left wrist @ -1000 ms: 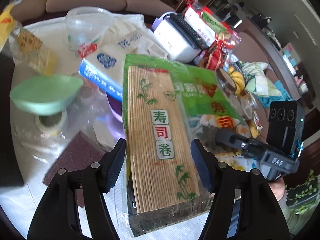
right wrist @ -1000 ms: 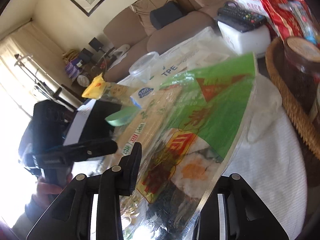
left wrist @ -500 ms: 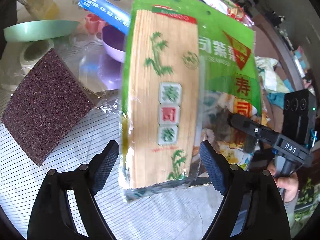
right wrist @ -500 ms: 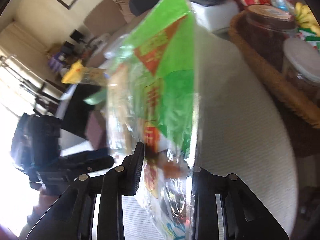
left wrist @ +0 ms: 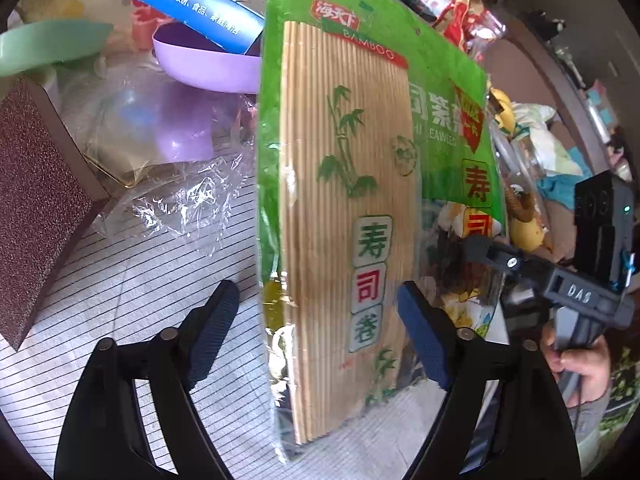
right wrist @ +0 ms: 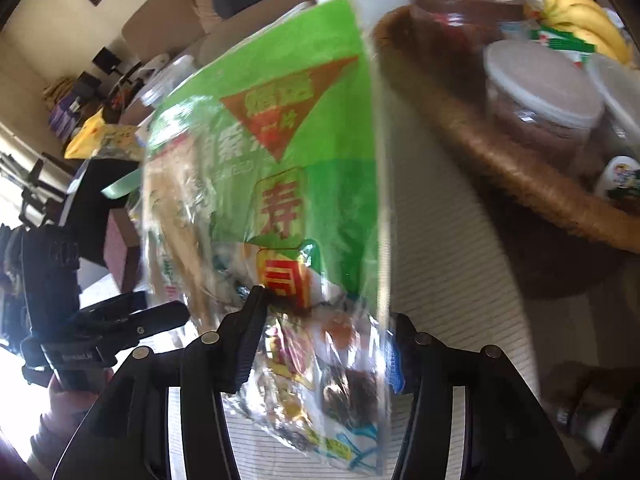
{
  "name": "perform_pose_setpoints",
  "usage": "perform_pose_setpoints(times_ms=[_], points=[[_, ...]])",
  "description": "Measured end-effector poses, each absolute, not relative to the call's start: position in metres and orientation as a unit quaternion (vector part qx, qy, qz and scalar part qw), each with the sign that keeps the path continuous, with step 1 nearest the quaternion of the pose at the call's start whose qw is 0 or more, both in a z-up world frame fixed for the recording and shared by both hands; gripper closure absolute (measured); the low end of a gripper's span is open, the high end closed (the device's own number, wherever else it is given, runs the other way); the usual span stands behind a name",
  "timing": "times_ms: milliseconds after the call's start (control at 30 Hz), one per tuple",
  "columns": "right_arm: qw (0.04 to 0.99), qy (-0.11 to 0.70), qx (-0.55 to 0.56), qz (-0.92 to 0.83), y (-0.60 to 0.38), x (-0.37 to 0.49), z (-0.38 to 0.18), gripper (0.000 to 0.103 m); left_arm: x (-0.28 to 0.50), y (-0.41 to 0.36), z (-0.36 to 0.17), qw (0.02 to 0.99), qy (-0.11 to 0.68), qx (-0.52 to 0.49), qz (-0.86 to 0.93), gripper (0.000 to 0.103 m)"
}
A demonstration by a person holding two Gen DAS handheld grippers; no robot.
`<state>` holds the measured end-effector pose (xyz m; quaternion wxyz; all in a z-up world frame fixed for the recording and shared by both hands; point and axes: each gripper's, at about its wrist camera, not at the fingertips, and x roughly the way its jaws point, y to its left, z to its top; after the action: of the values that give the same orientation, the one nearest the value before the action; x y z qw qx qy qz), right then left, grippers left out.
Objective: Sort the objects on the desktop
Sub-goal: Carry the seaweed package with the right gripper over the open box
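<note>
Striped tablecloth [left wrist: 132, 280], sushi kit packet [left wrist: 360, 184] between both grippers' parted fingers [left wrist: 212, 332]

Two wrist fisheyes, angled down, close — both on the sushi pack [left wrist: 360, 208] [right wrist: 280, 168].

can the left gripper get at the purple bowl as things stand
Probably not directly. The sushi seaweed pack sits between the closing left gripper jaws, and the blue box leans into the purple bowl.
</note>
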<state>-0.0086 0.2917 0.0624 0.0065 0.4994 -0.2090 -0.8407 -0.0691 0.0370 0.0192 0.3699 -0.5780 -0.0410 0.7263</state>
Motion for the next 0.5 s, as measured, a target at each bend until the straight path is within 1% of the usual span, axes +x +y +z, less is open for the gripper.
perform_pose_setpoints(times_ms=[67,100,167,233,267,300,367,500], points=[[-0.005,-0.209,0.496,-0.843,0.300,-0.006,0.063,0.050,-0.069,0.038,0.019,0.372,-0.047,-0.580,0.723,0.037],[-0.007,-0.212,0.495,-0.843,0.303,-0.006,0.063,0.053,-0.069,0.040,0.019,0.373,-0.049,-0.580,0.722,0.038],[0.004,-0.219,0.492,-0.842,0.303,-0.007,0.062,0.062,-0.068,0.043,0.021,0.378,-0.050,-0.577,0.722,0.044],[0.018,-0.222,0.493,-0.841,0.301,-0.009,0.059,0.066,-0.066,0.044,0.023,0.378,-0.048,-0.575,0.724,0.047],[0.032,-0.237,0.489,-0.839,0.302,-0.010,0.058,0.069,-0.065,0.043,0.024,0.377,-0.049,-0.574,0.725,0.047],[0.048,-0.257,0.480,-0.838,0.304,-0.009,0.059,0.075,-0.064,0.040,0.025,0.377,-0.054,-0.574,0.725,0.047],[0.075,-0.283,0.457,-0.840,0.307,-0.006,0.065,0.081,-0.064,0.029,0.031,0.384,-0.075,-0.571,0.722,0.054],[0.103,-0.287,0.449,-0.840,0.296,-0.007,0.072,0.081,-0.057,0.007,0.059,0.397,-0.093,-0.549,0.730,0.054]])
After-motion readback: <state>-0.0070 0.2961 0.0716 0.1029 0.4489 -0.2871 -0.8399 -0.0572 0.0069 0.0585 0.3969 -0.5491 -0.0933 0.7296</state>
